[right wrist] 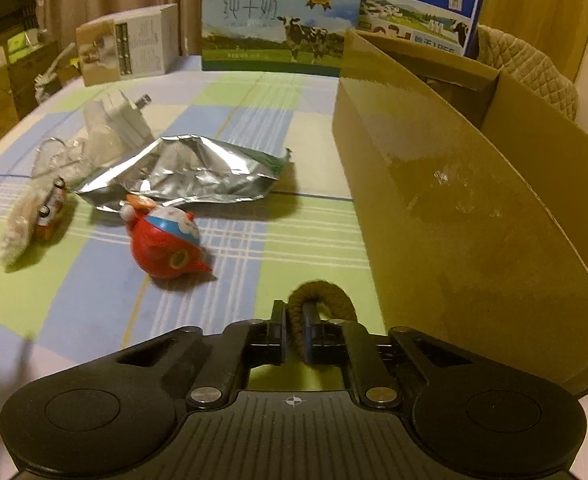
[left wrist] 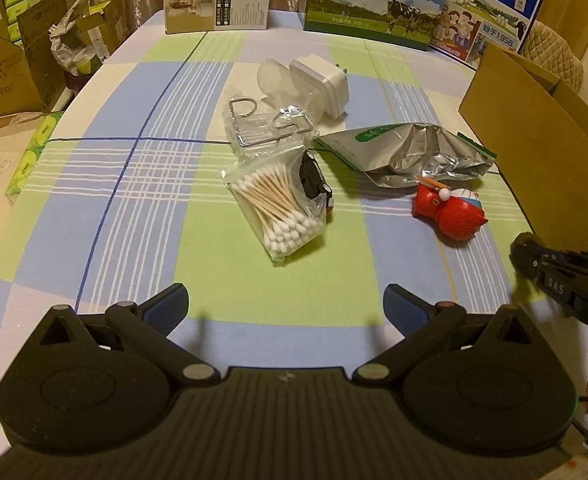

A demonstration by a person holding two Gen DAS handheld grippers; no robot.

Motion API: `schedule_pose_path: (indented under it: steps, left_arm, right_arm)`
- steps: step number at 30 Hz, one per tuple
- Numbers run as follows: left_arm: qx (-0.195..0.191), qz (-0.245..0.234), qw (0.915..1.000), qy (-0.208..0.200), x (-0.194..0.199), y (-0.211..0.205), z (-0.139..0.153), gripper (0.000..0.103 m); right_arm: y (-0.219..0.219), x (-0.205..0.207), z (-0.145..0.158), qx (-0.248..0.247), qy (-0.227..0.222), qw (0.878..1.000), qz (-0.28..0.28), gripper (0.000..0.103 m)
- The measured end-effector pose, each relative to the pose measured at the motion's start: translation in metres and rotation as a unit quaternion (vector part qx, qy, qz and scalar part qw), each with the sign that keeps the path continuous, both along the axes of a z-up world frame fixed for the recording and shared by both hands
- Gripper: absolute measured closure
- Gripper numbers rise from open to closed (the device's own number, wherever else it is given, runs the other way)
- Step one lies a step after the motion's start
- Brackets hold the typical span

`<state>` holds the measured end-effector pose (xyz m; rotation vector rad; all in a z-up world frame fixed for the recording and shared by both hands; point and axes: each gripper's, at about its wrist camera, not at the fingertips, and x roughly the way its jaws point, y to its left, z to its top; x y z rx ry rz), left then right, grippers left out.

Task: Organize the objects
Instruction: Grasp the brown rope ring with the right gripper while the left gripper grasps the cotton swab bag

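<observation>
My left gripper (left wrist: pixel 286 304) is open over the checked tablecloth, short of a bag of cotton swabs (left wrist: pixel 272 210). Behind the bag lie a small dark toy car (left wrist: pixel 314 180), a wire hook in clear plastic (left wrist: pixel 260 128), a white charger plug (left wrist: pixel 324 82) and a crumpled foil pouch (left wrist: pixel 418 154). A red round toy (left wrist: pixel 452 212) lies to the right. My right gripper (right wrist: pixel 294 320) is shut on a brown fuzzy loop (right wrist: pixel 322 292), just left of the open cardboard box (right wrist: pixel 454 200). The red toy (right wrist: pixel 166 244) and foil pouch (right wrist: pixel 190 176) lie ahead-left of it.
Two milk cartons (right wrist: pixel 278 28) and a beige product box (right wrist: pixel 128 46) stand along the table's far edge. Cardboard boxes and bags (left wrist: pixel 22 64) crowd the floor to the left. A padded chair back (right wrist: pixel 530 72) rises behind the cardboard box.
</observation>
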<state>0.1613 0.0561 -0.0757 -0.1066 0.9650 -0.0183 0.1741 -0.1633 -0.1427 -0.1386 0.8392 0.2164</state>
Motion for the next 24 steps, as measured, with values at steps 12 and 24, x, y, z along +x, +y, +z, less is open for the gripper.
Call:
schedule_pose_path:
  steps: [12,24]
  left_arm:
    - [0.0,0.009,0.9999,-0.008,0.003,0.009,0.003,0.001]
    - [-0.001,0.013,0.9999,-0.009,0.015,0.011,-0.005,0.001]
  right_arm:
    - [0.039,-0.033,0.013,0.05,-0.024,0.993,0.108,0.034]
    - [0.032,-0.014,-0.012,0.036,0.008,0.993,0.115,0.068]
